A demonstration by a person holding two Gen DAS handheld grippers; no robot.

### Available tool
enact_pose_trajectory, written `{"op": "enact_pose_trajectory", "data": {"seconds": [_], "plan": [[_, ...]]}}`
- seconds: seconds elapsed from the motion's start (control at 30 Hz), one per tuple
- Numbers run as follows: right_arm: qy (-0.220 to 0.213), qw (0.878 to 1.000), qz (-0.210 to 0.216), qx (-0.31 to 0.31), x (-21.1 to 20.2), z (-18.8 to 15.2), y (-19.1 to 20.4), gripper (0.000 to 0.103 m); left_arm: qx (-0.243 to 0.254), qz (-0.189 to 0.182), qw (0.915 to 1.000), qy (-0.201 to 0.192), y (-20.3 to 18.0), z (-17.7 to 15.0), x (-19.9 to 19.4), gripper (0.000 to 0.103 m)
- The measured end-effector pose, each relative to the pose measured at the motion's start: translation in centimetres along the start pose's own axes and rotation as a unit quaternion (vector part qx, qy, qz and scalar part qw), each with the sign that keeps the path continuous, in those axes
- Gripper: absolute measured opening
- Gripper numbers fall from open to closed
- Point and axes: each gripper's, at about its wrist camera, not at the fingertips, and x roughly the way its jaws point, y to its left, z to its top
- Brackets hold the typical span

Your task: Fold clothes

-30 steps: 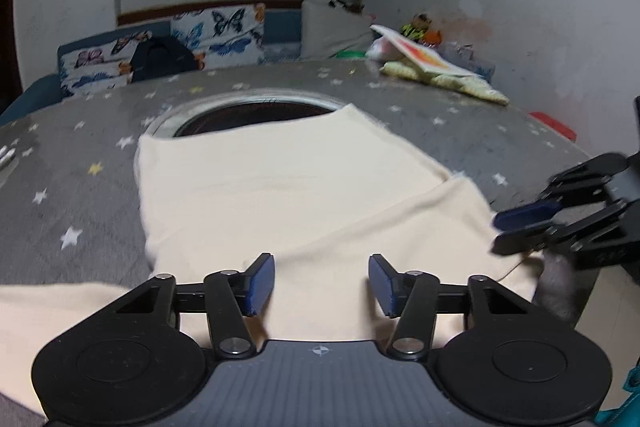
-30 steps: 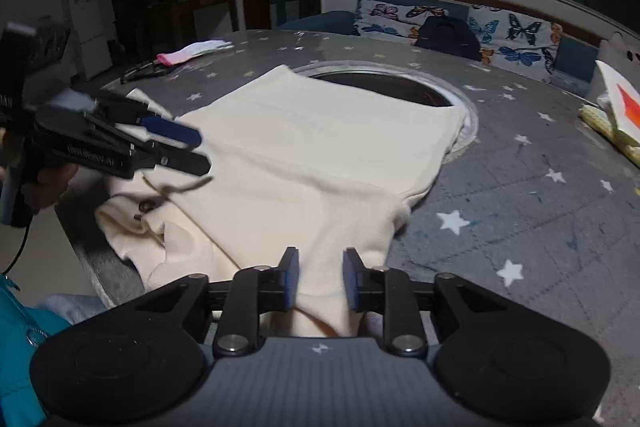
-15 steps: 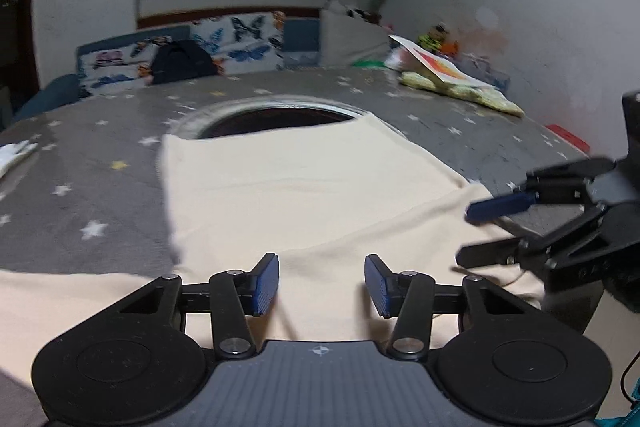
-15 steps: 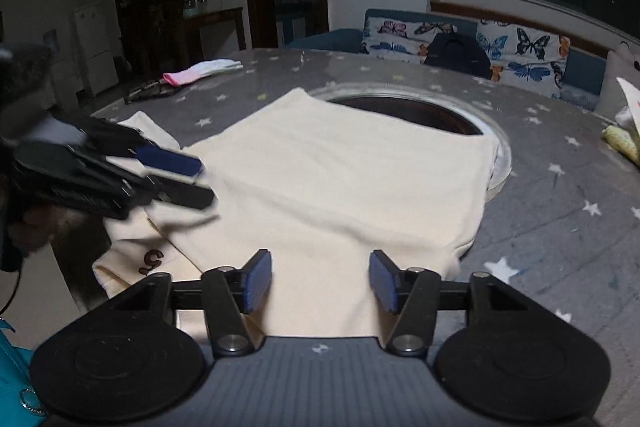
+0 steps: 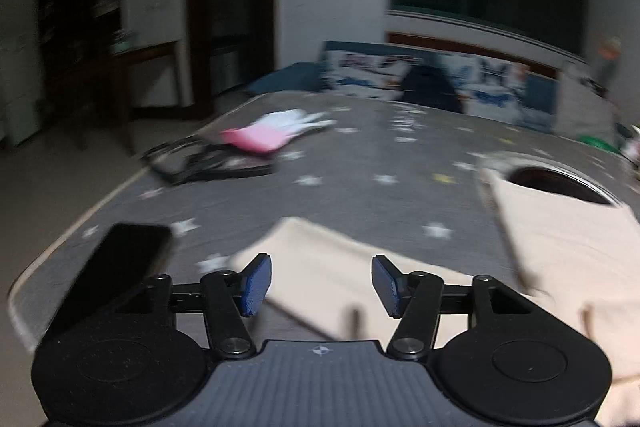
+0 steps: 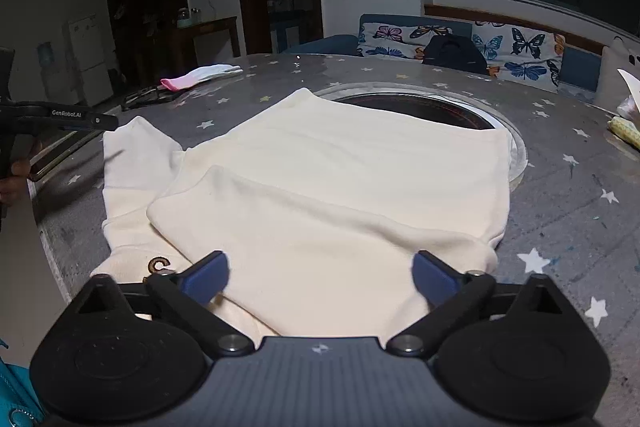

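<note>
"GenRobot.AI" stands on the left claw (image 6: 100,121); a "C" marks the cream garment (image 6: 159,264).

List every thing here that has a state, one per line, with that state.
Cream sweatshirt: lying flat on the table, right sleeve folded over the body, left sleeve spread out.
Right claw: jaws wide apart after just opening, nothing gripped.
Left claw: jaws apart after just opening further, above the spread sleeve, nothing gripped.
Round recess in table: partly covered by the sweatshirt.
</note>
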Motion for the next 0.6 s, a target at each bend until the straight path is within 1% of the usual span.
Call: {"op": "enact_pose_trajectory", "data": {"seconds": [0.2, 0.33, 0.47, 0.53, 0.57, 0.6], "plan": [[-0.006, 1.0, -0.001, 0.002, 0.2, -0.1, 0.0, 0.103, -0.037, 0.035, 0.9984, 0.024, 1.9, -0.2, 1.9, 0.065], [-0.008, 1.0, 0.0, -0.002, 0.1, -0.3, 0.0, 0.103, -0.067, 0.039, 0.9961, 0.042, 2.9, -0.3, 3.1, 0.065], [-0.003, 1.0, 0.002, -0.003, 0.2, -0.2, -0.1, 0.103, -0.07, 0.037, 0.996, 0.04, 3.0, -0.4, 3.5, 0.062], [0.001, 1.0, 0.003, -0.006, 0.2, -0.2, -0.1, 0.103, -0.067, 0.034, 0.9965, 0.035, 3.0, -0.3, 3.6, 0.047], [0.002, 1.0, 0.004, -0.007, 0.2, -0.1, 0.0, 0.103, -0.067, 0.034, 0.9966, 0.033, 3.0, -0.3, 3.7, 0.043], [0.004, 1.0, 0.004, -0.009, 0.2, -0.1, 0.0, 0.103, -0.067, 0.033, 0.9967, 0.032, 3.1, -0.3, 3.8, 0.034]]}}
